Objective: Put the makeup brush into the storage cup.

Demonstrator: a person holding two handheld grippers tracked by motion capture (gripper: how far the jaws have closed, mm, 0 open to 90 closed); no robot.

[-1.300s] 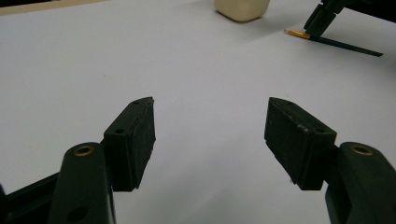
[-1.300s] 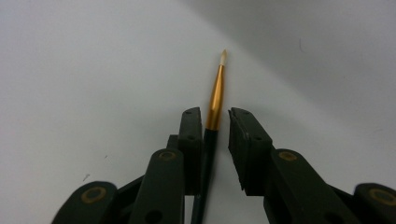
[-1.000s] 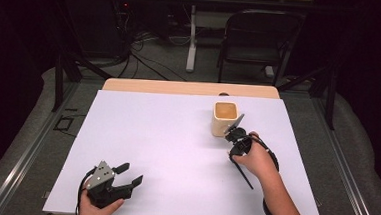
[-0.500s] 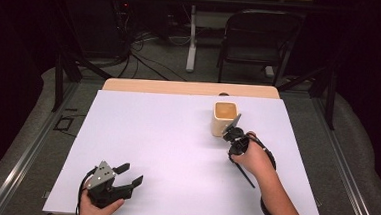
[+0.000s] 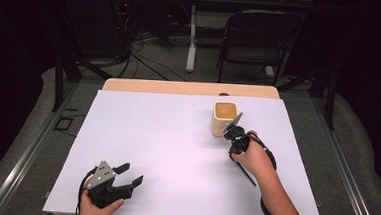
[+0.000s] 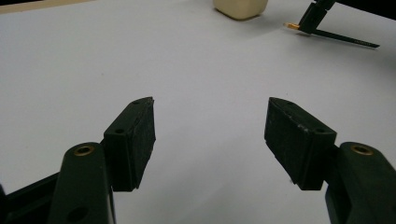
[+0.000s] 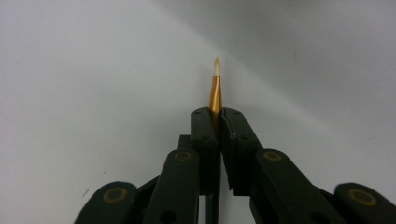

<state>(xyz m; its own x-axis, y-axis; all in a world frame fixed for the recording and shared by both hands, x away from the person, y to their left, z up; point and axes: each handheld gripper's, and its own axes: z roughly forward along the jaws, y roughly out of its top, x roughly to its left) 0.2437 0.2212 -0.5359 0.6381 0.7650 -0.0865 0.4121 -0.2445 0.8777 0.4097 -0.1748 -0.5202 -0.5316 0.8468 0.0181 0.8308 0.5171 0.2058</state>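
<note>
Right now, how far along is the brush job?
Done: the right gripper is shut on the brush at its gold ferrule, the black handle trailing back over the table. Its jaws have just been closing on it. In hand: the brush sits gripped beside the cup, tip not yet inside. Left, probably: lift it and drop it in the cup. The left gripper waits open, holding nothing.

Two bare-armed hands, each carrying a black two-jaw gripper.

The left black plastic gripper [image 5: 126,178] has a grey three-cornered plate on top, blocky black pads [image 6: 133,140] and brass-ringed pivot holes. The right black gripper [image 7: 218,116] has matching brass rings and a black cable looping past the wrist.
</note>
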